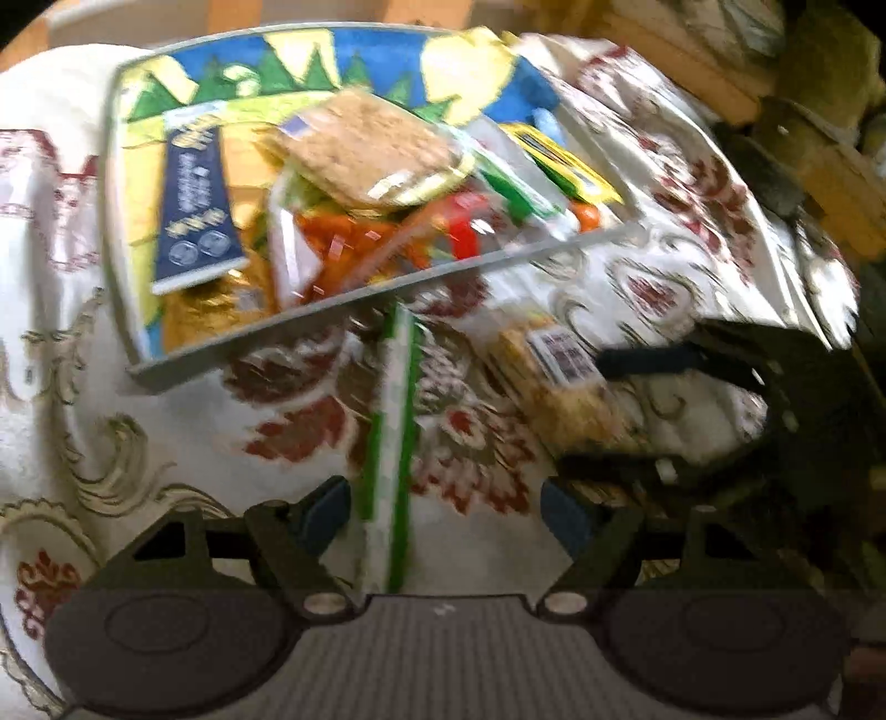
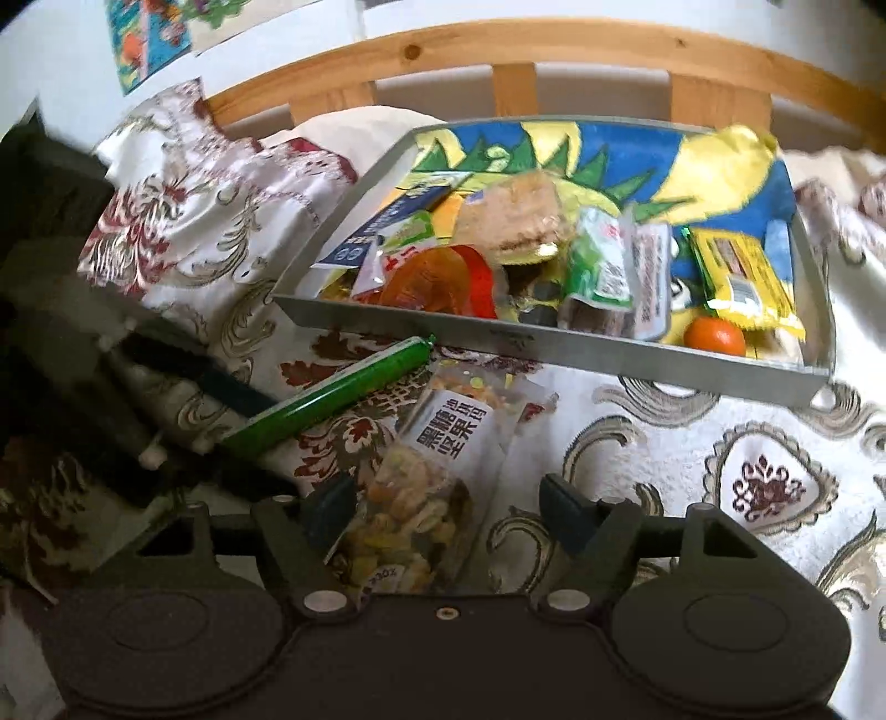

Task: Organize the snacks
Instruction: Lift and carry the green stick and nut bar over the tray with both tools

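Between the spread left gripper (image 1: 446, 512) fingers, the stick (image 1: 390, 443) (slick) may roll; right gripper (image 2: 448, 512) open astride the packet (image 2: 429, 487).

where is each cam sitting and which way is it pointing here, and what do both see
Left wrist: sits on the left gripper, looking forward over the open fingers at the green stick between them and the tray beyond; the right gripper shows at right.
Right wrist: sits on the right gripper, facing the nut mix bag between its open fingers, tray and wooden rail behind; the left gripper shows at left.
Shared: tray, green stick, nut mix bag.
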Tool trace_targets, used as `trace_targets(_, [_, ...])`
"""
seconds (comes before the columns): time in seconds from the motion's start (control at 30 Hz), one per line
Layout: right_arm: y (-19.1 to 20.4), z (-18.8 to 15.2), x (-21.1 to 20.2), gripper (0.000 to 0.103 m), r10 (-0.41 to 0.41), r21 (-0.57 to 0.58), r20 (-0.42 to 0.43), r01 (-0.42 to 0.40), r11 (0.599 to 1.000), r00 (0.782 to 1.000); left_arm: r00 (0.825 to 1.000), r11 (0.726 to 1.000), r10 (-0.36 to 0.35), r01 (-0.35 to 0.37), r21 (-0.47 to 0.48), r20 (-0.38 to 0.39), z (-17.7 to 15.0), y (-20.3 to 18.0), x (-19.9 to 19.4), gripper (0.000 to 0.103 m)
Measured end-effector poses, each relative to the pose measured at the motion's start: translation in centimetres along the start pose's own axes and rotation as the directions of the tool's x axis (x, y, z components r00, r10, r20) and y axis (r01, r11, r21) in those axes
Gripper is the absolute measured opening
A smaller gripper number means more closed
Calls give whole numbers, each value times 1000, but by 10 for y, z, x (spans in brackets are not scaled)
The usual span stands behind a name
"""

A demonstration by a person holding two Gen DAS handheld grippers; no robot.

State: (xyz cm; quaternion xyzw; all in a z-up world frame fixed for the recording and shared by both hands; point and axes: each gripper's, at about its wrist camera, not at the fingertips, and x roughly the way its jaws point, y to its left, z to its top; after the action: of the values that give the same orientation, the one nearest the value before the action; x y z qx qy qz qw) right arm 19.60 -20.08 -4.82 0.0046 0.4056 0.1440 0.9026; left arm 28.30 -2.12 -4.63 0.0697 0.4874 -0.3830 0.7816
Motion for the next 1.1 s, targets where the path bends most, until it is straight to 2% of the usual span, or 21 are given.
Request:
trace_targets(0.2, [14,-11,2,83,-19,-67,19,20,998,1000,989,990,135,-132,-50,62,-2,9,-3,80])
trace_targets(0.3, [18,-11,5,83,-34,-78,41,37,996,999,983,985,168,-164,-52,77,-4,6,-3,79])
trace_targets(0.53, [18,-12,15,83,-77,-90,68,83,992,995,966,968,249,-251,15,73,-5,-13,6,71])
trace_targets(0.77, [18,-15,15,77,-89,-98,86,98,990,992,958,959,277,-280,33,71,-3,-29,9,58])
trace_targets(0.83, [18,-15,14,73,-84,-99,89,93,991,992,955,956,287,-290,35,69,-2,-33,11,52])
trace_targets(0.93, [19,-16,12,61,-67,-99,91,76,992,994,952,953,299,-302,38,59,-2,-39,12,43])
trace_targets(1.1, [17,-18,9,55,-54,-95,93,63,994,994,945,945,326,-326,4,30,1,-44,13,27])
